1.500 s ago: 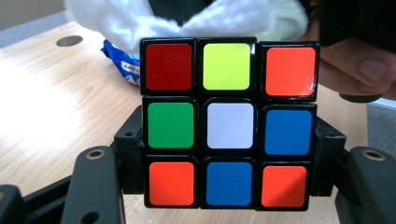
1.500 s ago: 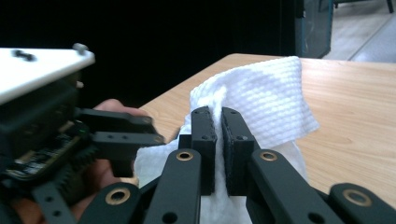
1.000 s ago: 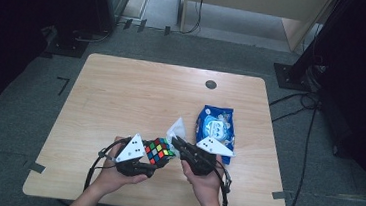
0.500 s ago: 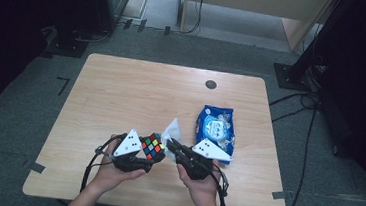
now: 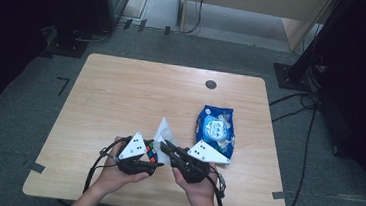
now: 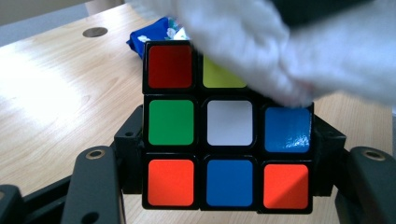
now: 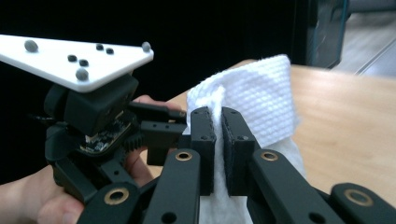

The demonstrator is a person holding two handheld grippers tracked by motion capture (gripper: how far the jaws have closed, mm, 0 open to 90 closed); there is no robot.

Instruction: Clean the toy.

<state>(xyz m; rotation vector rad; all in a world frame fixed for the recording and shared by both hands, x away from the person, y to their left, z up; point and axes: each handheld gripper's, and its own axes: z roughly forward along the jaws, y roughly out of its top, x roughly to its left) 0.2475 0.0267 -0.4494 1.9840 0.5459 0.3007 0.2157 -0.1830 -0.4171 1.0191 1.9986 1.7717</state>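
Note:
A scrambled puzzle cube (image 6: 229, 140) sits clamped between the black fingers (image 6: 128, 154) of my left gripper (image 6: 229, 158), above the near part of the table. From above, the cube (image 5: 151, 152) shows small beside the left gripper (image 5: 152, 159). My right gripper (image 7: 218, 140) is shut on a white cloth wipe (image 7: 264, 88), which stands up between its pads. The wipe (image 6: 266, 51) lies against the cube's top right corner and hides the squares there. In the high view the right gripper (image 5: 164, 145) points left at the cube, with the wipe (image 5: 164, 130) sticking up above it.
A blue wipes packet (image 5: 215, 128) lies on the wooden table (image 5: 131, 93) just right of my hands. A round dark grommet (image 5: 211, 84) sits near the table's far edge. Black stands and cables surround the table on the grey floor.
The right gripper has moved left with the wipe, bringing it onto the cube. The left gripper keeps the cube in much the same place.

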